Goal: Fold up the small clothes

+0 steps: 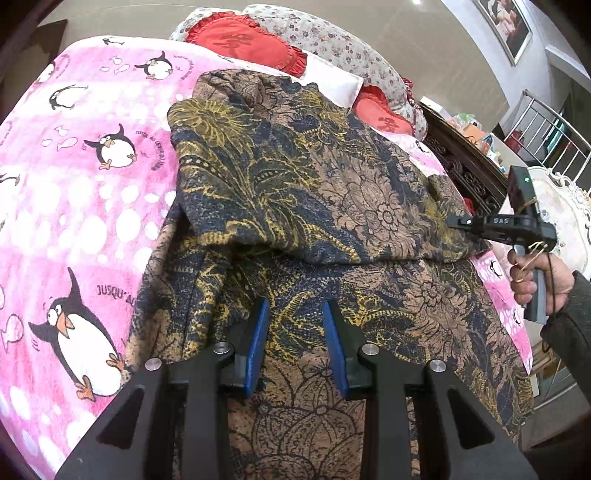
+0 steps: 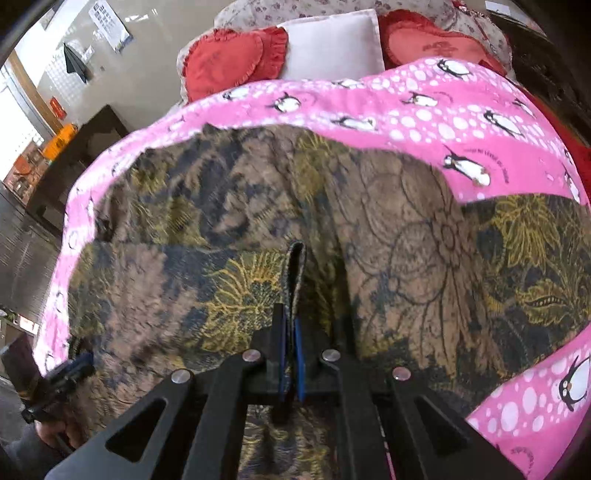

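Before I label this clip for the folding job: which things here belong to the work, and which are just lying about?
Belongs to the job:
floral patterned garment, partly folded over
left tongs, open above it
right tongs, shut on a fold of it

Just lying about:
pink penguin blanket underneath
red heart cushions
white pillow
framed picture

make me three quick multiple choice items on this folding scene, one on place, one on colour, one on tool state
1. Where does the floral garment lie?
A. on the pink penguin blanket
B. on a chair
C. on the floor

2. What colour are the heart-shaped cushions?
A. green
B. red
C. black

3. How is the right tool?
A. open over the blanket
B. out of view
C. shut on a fold of the garment

Answers: 1 A, blanket shows on both sides of it; 2 B, red frilled hearts at the bedhead; 3 C, the pads pinch a cloth fold, while the left tool stands open.
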Demonstrator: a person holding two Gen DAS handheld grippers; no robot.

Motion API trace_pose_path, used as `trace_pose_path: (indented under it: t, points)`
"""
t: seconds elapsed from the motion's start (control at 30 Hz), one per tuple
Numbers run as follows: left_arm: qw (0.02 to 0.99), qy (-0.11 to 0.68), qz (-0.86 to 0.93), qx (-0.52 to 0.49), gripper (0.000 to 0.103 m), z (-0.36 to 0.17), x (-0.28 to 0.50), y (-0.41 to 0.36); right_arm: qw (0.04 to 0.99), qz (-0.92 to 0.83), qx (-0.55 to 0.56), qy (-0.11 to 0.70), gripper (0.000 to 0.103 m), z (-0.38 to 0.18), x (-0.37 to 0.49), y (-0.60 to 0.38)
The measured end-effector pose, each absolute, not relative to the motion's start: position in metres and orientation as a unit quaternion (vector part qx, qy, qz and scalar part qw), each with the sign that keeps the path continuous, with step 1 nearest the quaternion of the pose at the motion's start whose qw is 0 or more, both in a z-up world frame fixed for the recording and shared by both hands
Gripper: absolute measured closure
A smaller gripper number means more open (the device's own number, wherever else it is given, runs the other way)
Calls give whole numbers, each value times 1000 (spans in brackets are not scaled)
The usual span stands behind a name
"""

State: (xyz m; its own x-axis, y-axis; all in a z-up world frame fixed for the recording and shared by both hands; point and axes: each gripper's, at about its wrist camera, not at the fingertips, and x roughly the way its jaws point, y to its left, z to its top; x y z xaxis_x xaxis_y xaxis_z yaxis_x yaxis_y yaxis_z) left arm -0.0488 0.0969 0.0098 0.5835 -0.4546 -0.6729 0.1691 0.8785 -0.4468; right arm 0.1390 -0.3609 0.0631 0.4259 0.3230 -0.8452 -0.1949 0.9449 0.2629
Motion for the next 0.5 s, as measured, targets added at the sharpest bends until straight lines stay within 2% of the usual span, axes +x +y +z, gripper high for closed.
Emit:
trace_pose_path:
  t: [0.1, 0.23, 0.33, 0.37, 0.43, 0.5]
  points:
    - [877, 425, -161, -159, 91, 18, -53, 97, 846, 130, 37, 515, 99, 55, 139, -354]
    - [901, 387, -119, -153, 91, 47, -72, 112, 852, 90, -6, 515, 98, 51, 142, -342]
    - [920, 348, -93, -152, 84, 73, -70, 123, 865, 85, -48, 492, 93, 63, 129, -335]
    - [923, 341, -92, -153, 79, 79, -65, 125, 871, 84, -63, 481, 90, 70, 124, -332]
    - [926, 332, -95, -153, 78, 89, -46, 125, 891, 77, -85, 439, 68, 88, 109, -330]
    - [922, 339, -101, -155, 78, 90, -18, 119, 909, 100, -62, 401, 65, 104, 95, -328]
